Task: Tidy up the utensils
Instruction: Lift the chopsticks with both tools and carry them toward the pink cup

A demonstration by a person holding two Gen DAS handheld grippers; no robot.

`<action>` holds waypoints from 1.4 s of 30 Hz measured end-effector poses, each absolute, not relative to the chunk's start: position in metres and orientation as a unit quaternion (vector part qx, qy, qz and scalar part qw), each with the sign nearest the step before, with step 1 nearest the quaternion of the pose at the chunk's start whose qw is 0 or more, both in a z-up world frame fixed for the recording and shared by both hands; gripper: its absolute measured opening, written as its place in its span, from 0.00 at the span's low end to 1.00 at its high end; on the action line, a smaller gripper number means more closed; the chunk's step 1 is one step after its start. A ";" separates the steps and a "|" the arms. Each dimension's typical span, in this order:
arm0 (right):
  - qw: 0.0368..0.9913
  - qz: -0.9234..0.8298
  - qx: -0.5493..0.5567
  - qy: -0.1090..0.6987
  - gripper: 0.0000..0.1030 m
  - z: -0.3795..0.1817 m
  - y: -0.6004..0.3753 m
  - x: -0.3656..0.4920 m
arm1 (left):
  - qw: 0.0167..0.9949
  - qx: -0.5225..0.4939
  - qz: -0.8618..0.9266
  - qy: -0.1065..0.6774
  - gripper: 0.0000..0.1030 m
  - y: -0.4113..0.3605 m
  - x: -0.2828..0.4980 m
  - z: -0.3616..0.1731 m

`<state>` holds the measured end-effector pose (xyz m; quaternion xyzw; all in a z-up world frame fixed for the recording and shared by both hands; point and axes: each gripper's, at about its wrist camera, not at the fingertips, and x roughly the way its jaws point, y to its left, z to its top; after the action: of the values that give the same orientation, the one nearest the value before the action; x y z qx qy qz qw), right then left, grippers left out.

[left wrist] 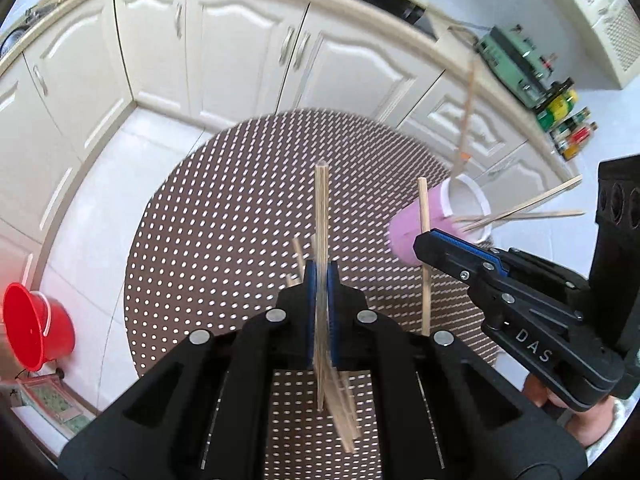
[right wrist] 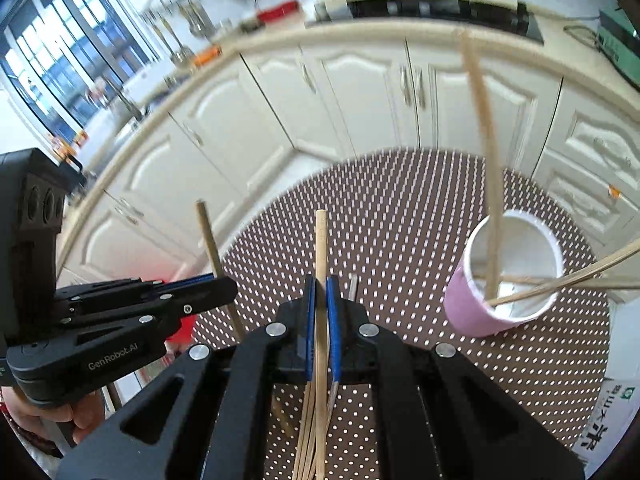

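While the round perforated brown table fills the middle of both views, a pink cup with a white inside stands toward three o'clock on it, several wooden chopsticks leaning out of it. The left gripper is clamped on a wooden chopstick pointing to twelve o'clock. The right gripper likewise pinches a single chopstick. Loose chopsticks lie beneath, at six o'clock.

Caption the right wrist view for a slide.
Right gripper shut on a chopstick, beside a pink cup holding more chopsticks on the dotted mat.
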<state>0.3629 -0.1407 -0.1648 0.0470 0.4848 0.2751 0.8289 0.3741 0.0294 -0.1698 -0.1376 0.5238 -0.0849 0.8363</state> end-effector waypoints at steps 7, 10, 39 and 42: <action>0.848 0.282 0.077 0.442 0.05 -0.145 -0.170 0.349 | 0.856 -0.128 -0.092 0.493 0.05 0.006 0.371 -0.136; 0.856 0.285 0.082 0.423 0.05 -0.138 -0.180 0.341 | 0.860 -0.122 -0.097 0.485 0.05 -0.005 0.368 -0.126; 0.959 0.164 0.077 0.218 0.05 -0.094 -0.248 0.388 | 0.898 -0.086 -0.161 0.400 0.05 -0.086 0.408 -0.031; 0.963 0.156 0.069 0.210 0.05 -0.098 -0.246 0.396 | 0.899 -0.084 -0.159 0.399 0.05 -0.088 0.417 -0.030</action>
<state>0.3956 -0.2456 -0.0976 0.0686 0.2096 0.1557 0.9629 0.4168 -0.0879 -0.0297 -0.0835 0.3993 -0.1592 0.8990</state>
